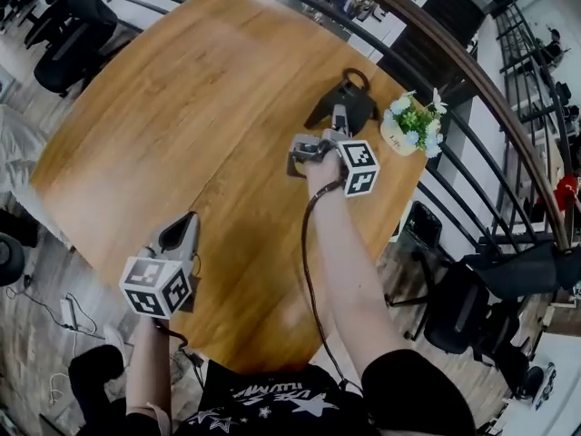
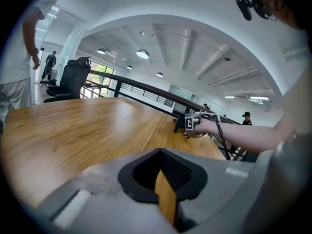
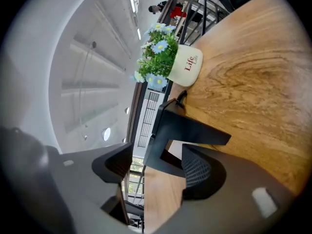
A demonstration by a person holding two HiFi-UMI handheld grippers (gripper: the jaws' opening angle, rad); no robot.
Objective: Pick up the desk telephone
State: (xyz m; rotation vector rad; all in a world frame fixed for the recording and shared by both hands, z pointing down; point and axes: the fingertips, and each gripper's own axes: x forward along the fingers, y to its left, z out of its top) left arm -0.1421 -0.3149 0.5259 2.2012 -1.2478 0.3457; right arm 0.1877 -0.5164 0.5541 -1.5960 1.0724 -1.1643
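Seemingly, telephone (image 1: 346,104) hugs table (image 1: 182,143) edge.

Flower pot (image 1: 413,125) near wooden table (image 1: 182,134) edge; office chair (image 1: 77,21) beyond.

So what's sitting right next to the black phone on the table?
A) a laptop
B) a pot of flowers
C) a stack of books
B: a pot of flowers stands just beside the phone, near the far edge of the table.
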